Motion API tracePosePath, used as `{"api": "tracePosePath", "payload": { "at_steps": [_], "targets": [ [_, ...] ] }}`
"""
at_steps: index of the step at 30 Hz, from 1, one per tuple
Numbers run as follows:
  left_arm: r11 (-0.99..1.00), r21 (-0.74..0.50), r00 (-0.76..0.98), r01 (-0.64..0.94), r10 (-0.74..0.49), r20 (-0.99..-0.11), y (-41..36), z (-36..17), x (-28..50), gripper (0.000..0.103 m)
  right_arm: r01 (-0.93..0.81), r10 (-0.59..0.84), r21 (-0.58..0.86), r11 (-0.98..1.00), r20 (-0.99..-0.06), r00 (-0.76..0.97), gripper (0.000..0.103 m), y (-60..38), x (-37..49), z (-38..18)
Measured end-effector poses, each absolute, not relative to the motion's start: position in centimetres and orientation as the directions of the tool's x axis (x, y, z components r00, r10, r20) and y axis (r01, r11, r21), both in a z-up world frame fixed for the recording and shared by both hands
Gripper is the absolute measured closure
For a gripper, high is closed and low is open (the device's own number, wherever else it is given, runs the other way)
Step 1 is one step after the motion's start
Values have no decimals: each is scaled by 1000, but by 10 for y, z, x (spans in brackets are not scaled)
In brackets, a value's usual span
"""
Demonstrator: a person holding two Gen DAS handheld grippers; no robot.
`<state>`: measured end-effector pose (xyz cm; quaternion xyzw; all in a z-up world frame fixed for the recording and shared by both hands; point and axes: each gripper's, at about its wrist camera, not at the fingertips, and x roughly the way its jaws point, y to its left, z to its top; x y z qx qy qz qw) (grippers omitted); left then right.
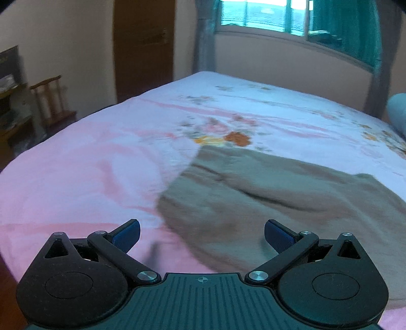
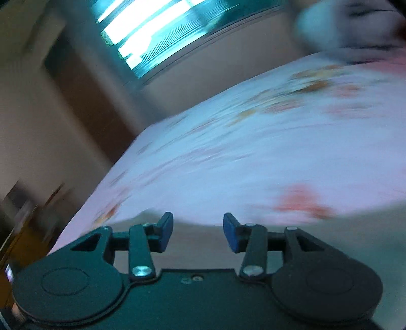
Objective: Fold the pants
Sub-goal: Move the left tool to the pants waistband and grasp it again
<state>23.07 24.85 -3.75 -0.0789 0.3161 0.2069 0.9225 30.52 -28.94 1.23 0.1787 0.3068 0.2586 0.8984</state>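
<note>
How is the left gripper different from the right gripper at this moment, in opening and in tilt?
The left gripper stands wide open; the right gripper is open too, but its jaws stand closer together. The left wrist view shows the bed nearly level, while the right wrist view is tilted and blurred. The brown pants lie ahead of the left gripper. Both have blue pads and hold nothing.

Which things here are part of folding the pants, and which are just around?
Job: pants; bed they lie on; left gripper and right gripper, both open and empty.

Around: window, curtain, door, wooden rack.
</note>
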Motion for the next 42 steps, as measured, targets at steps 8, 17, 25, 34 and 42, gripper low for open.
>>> {"api": "tracePosePath", "payload": {
  "at_steps": [8,17,25,34,42],
  "targets": [
    [824,-155,668,-545,315,-674,306,-55,234,0,-518,668,429,740,-554,496,73,-161,401,-19],
    [798,-257,700,-544,263,-664,300,-69,261,32,-593,675,375,713,-598,432,74,-120,424,-44],
    [787,-310,720,-533,230,-655,297,-75,256,45,-706,714,345,619,-621,322,100,-100,427,-43],
    [791,-318,734,-522,227,-640,297,-72,254,56,-726,672,259,637,-648,359,103,-82,418,-45],
    [833,-258,731,-489,230,-642,296,-74,253,62,-708,555,88,701,-690,464,103,-74,410,-52]
  ]
}}
